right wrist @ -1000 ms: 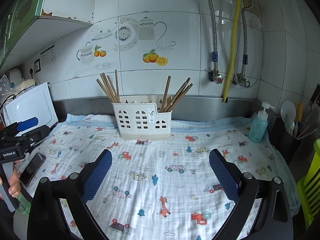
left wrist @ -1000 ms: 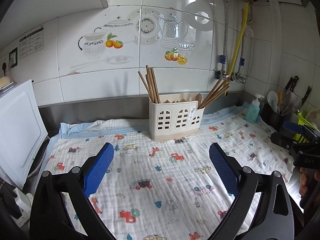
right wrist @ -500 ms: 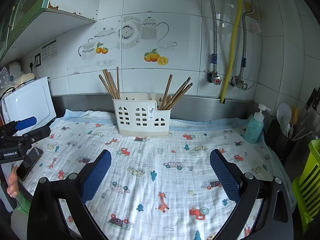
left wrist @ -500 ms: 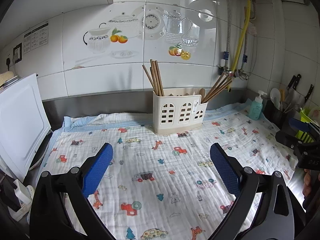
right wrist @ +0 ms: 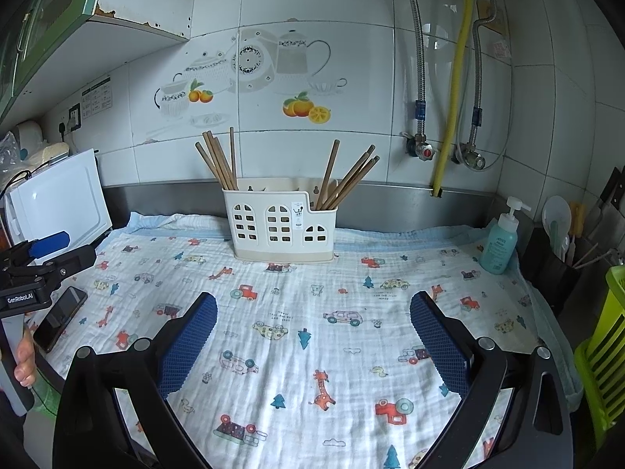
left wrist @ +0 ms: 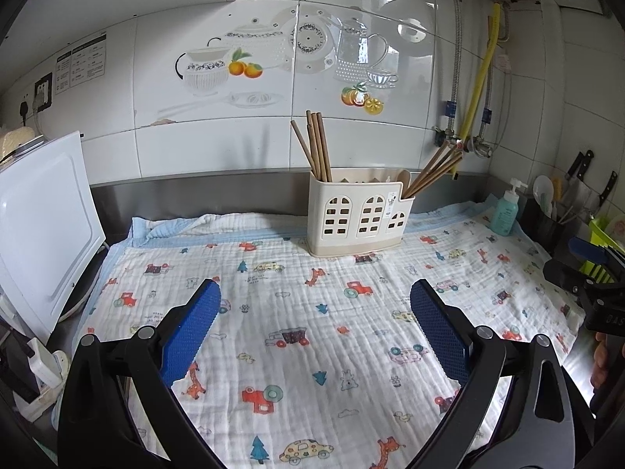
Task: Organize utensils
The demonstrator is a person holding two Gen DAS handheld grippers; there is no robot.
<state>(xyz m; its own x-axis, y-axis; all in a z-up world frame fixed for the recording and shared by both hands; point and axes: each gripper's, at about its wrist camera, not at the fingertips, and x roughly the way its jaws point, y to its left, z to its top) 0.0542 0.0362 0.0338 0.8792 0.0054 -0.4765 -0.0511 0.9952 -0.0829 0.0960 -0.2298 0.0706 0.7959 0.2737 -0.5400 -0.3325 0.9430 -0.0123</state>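
Observation:
A cream utensil holder (left wrist: pixel 357 215) (right wrist: pixel 279 226) with arched cut-outs stands at the back of the counter against the steel backsplash. Several brown chopsticks (left wrist: pixel 315 144) (right wrist: pixel 218 162) stick up from its left compartment, and several more (left wrist: pixel 433 166) (right wrist: pixel 349 178) lean right out of its right compartment beside a wooden spoon (left wrist: pixel 404 178). My left gripper (left wrist: pixel 314 328) is open over the printed cloth, well short of the holder, with nothing between its blue pads. My right gripper (right wrist: pixel 312 332) is open too and holds nothing.
A white cloth (right wrist: pixel 312 312) printed with cars and giraffes covers the counter. A white board (left wrist: pixel 39 230) leans at the left, a phone (right wrist: pixel 58 322) lies at the left edge. A teal soap bottle (right wrist: pixel 500 238), a dark utensil pot (right wrist: pixel 554 269) and a green rack (right wrist: pixel 603 351) crowd the right.
Both grippers have drawn back and tilted slightly, so the holder sits a little lower and farther in each view. Both stay open and empty.

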